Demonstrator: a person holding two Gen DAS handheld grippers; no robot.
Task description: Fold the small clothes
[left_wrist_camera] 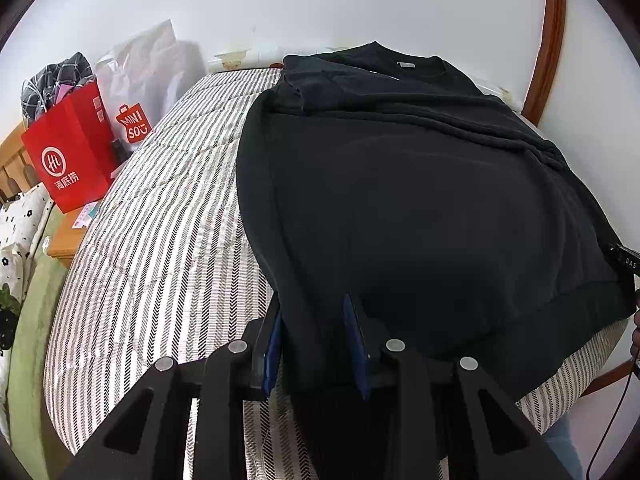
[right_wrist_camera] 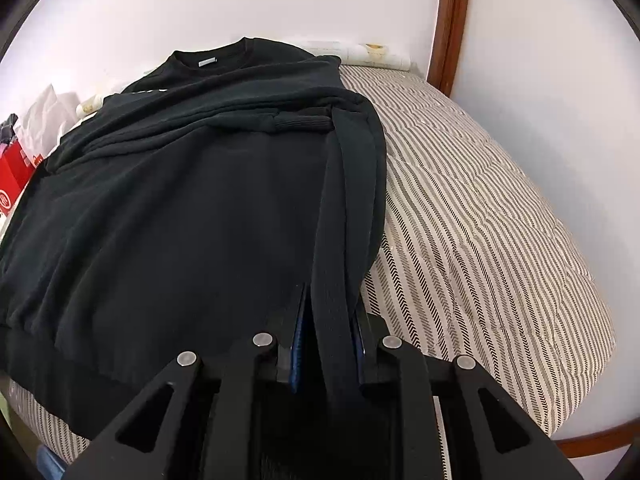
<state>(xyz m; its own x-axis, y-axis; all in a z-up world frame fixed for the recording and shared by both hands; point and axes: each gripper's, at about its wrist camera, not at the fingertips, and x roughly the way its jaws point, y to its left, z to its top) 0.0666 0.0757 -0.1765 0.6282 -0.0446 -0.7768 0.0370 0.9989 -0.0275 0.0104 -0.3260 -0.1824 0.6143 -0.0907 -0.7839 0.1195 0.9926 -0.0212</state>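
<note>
A black sweatshirt (left_wrist_camera: 420, 200) lies on a striped mattress (left_wrist_camera: 160, 240), collar at the far end, both sleeves folded across the chest. My left gripper (left_wrist_camera: 314, 316) is at the near left corner of its hem, with the fabric edge between the two blue-padded fingers. In the right wrist view the sweatshirt (right_wrist_camera: 180, 200) fills the left side, and my right gripper (right_wrist_camera: 328, 320) has the near right edge of the fabric between its fingers. Both grippers are closed on cloth with a gap the thickness of the fold.
A red paper bag (left_wrist_camera: 76, 156) and a clear Miniso bag (left_wrist_camera: 136, 92) stand at the left of the mattress by a wooden nightstand (left_wrist_camera: 64, 240). A white wall and a brown wooden frame (right_wrist_camera: 448, 20) are behind. Bare striped mattress (right_wrist_camera: 500, 240) lies to the right.
</note>
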